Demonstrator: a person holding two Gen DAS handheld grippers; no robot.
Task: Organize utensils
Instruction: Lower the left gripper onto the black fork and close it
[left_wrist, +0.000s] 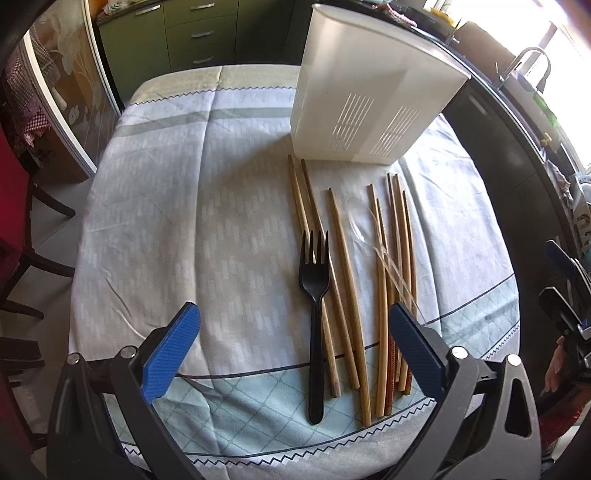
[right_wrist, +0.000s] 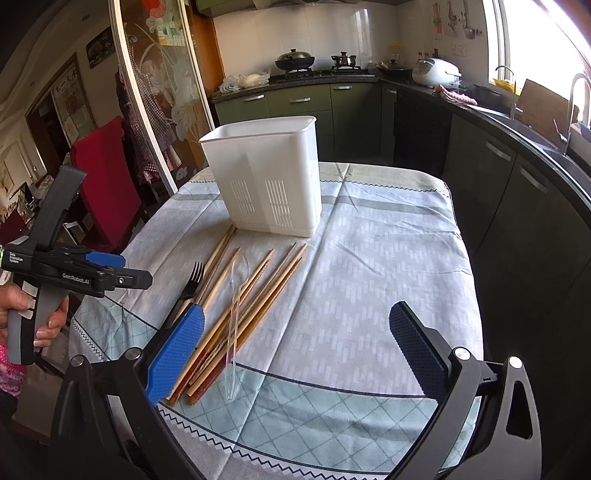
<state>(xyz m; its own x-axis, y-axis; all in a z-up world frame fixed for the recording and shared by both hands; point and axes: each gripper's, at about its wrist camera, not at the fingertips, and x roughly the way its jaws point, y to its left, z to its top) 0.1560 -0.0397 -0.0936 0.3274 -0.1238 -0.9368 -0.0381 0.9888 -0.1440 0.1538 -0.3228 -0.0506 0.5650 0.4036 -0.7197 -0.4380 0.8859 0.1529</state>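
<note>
A white slotted utensil holder (left_wrist: 369, 96) stands upright at the far side of the table; it also shows in the right wrist view (right_wrist: 269, 177). In front of it lie several wooden chopsticks (left_wrist: 347, 280), a black plastic fork (left_wrist: 314, 306) and a clear plastic spoon (left_wrist: 364, 229). The right wrist view shows the chopsticks (right_wrist: 258, 295), fork (right_wrist: 192, 284) and spoon (right_wrist: 234, 325) too. My left gripper (left_wrist: 295, 325) is open and empty, above the near ends of the utensils. My right gripper (right_wrist: 297, 328) is open and empty, above the cloth right of the utensils.
A pale patterned tablecloth (left_wrist: 184, 229) covers the table. Dark chairs (left_wrist: 22, 258) stand at the left, one draped in red (right_wrist: 107, 184). Green kitchen cabinets (right_wrist: 314, 107) and a dark counter with a sink (right_wrist: 535, 122) run behind and to the right.
</note>
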